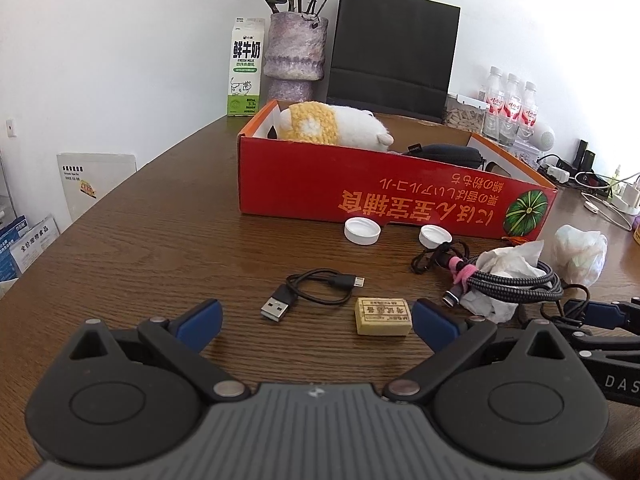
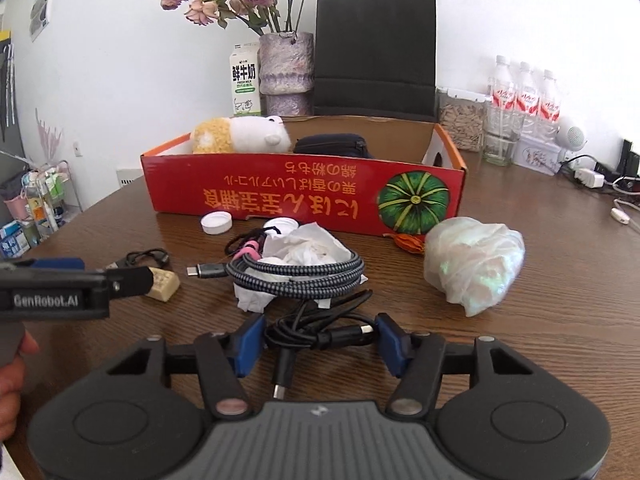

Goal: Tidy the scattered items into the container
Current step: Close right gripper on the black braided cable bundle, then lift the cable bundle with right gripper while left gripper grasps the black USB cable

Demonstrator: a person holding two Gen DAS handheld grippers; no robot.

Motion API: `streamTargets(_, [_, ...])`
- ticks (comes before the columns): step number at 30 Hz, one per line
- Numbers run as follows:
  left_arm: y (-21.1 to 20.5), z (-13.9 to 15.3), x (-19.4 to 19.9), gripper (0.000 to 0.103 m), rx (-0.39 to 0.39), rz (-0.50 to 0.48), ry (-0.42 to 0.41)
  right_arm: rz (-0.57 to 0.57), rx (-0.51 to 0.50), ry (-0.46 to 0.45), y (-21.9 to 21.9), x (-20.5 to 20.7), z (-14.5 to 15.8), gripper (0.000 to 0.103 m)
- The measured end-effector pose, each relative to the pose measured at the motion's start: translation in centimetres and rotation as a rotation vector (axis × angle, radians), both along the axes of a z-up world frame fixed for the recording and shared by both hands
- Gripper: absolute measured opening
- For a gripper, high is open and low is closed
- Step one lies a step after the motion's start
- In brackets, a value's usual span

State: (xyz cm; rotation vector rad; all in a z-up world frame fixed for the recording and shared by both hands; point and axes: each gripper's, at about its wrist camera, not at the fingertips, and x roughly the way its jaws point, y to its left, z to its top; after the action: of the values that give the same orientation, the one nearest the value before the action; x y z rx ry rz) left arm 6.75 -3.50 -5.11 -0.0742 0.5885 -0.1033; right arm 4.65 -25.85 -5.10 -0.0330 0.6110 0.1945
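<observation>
The red cardboard box point(image 1: 400, 188) point(image 2: 304, 192) stands open-topped mid-table, holding a white-and-yellow plush toy point(image 1: 336, 126) and a dark pouch point(image 2: 332, 145). My left gripper point(image 1: 318, 322) is open just above the table. A short black USB cable point(image 1: 312, 292) and a tan block point(image 1: 383, 316) lie just beyond its fingertips. My right gripper point(image 2: 320, 342) is shut on a coiled black cable point(image 2: 316, 334), with a pad against each side of it. Ahead lies a braided cable point(image 2: 296, 270) on crumpled tissue point(image 2: 304, 248).
Two white caps point(image 1: 362, 231) point(image 1: 434, 236) lie by the box front. A bunched plastic bag point(image 2: 474, 264) sits to the right. Milk carton point(image 1: 245, 68), vase point(image 1: 294, 54), black paper bag point(image 1: 394, 48), water bottles point(image 2: 524, 100) and chargers line the back.
</observation>
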Motion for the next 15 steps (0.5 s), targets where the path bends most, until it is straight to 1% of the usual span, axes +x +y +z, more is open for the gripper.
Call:
streamTargets(6, [-0.1, 0.0, 0.0, 0.103, 0.006, 0.003, 0.003, -0.018, 0.033, -0.025, -1.6, -1.4, 0.5, 0.058])
streamTargets(10, [-0.2, 0.0, 0.0, 0.103, 0.011, 0.004, 0.006, -0.026, 0.056, -0.080, -2.2, -1.9, 1.9, 0.057])
streamTargets(15, [-0.2, 0.0, 0.1, 0.103, 0.012, 0.004, 0.007, -0.005, 0.074, -0.148, -2.2, -1.9, 4.1, 0.057])
